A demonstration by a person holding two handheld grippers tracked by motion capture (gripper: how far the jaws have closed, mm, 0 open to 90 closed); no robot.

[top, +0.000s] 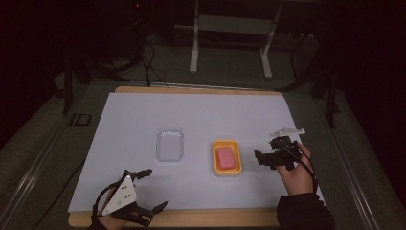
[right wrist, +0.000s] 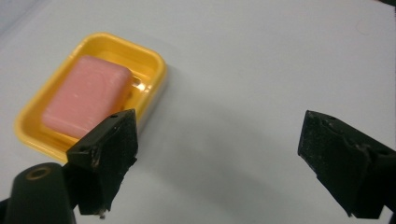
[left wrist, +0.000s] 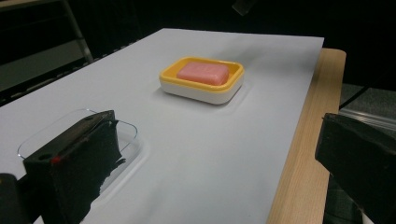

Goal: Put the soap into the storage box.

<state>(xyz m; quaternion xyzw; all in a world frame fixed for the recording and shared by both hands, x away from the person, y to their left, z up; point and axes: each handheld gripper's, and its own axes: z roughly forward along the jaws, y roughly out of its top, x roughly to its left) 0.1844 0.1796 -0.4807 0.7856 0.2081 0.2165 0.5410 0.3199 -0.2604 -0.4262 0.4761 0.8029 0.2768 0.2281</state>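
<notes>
A pink bar of soap [top: 226, 156] lies in a yellow soap dish [top: 216, 163] right of the table's middle. My right gripper [top: 266, 150] hovers just right of the dish, jaws wide apart and empty. In the right gripper view the soap [right wrist: 86, 95] and dish [right wrist: 154, 70] lie up and left of my right gripper [right wrist: 219, 130], beyond its left jaw. A clear shallow tray [top: 170, 144] rests left of the dish. My left gripper [top: 154, 188] sits open at the front left edge. The left gripper view has the clear tray [left wrist: 128, 133] behind its left jaw and the dish [left wrist: 201, 88] farther off.
A white sheet [top: 201, 115] covers a wooden board whose front edge [top: 201, 218] runs along the near side. Beyond the table the floor is dark, with a metal frame [top: 230, 43] and cables. Bare sheet lies between and behind the tray and dish.
</notes>
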